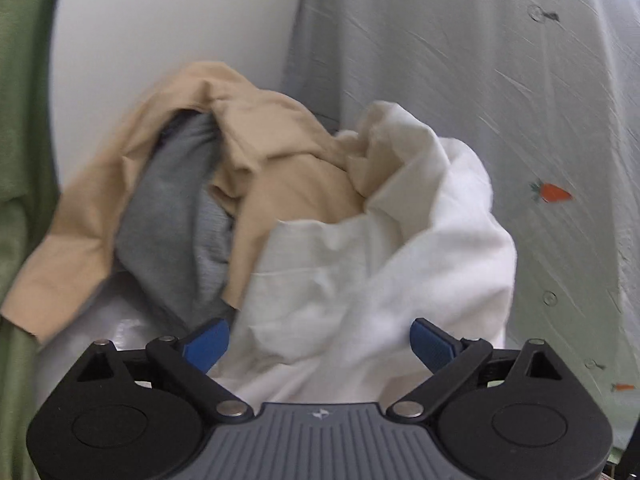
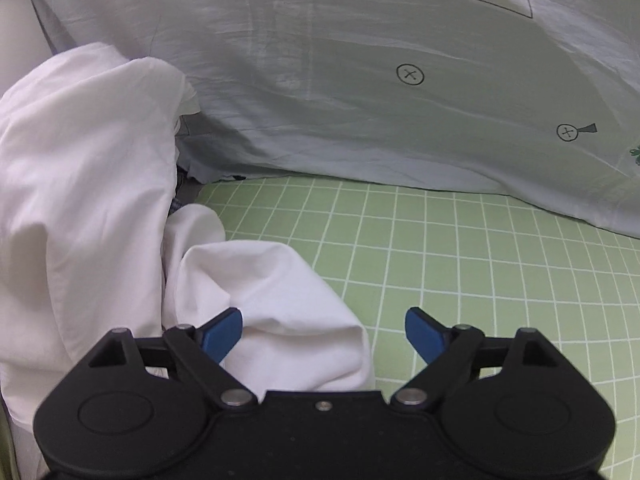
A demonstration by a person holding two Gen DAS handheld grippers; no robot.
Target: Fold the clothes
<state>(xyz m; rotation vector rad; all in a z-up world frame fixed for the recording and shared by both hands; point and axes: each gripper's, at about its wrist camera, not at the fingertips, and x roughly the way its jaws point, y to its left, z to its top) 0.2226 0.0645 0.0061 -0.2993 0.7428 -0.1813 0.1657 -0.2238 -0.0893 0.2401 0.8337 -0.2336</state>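
The clothes lie in a crumpled heap: a white garment (image 1: 360,264) on top and nearest, a tan garment (image 1: 256,148) and a grey garment (image 1: 172,216) bunched behind it, all unfolded, resting on a green grid-patterned sheet (image 2: 460,264) beside a carrot-print quilt (image 2: 360,92). The left hand-held gripper (image 1: 319,340) stands over the white cloth with jaws spread wide and nothing clamped; the right hand-held gripper (image 2: 323,334) sits low over a white fold, equally wide and empty. Good practice would be to take one single layer at a seam or corner, both grippers well apart, so the garment lifts clear of its neighbours.

Green grid-checked bed sheet (image 2: 460,272), white garment (image 2: 280,300), carrot-print quilt (image 2: 360,100) lying on it
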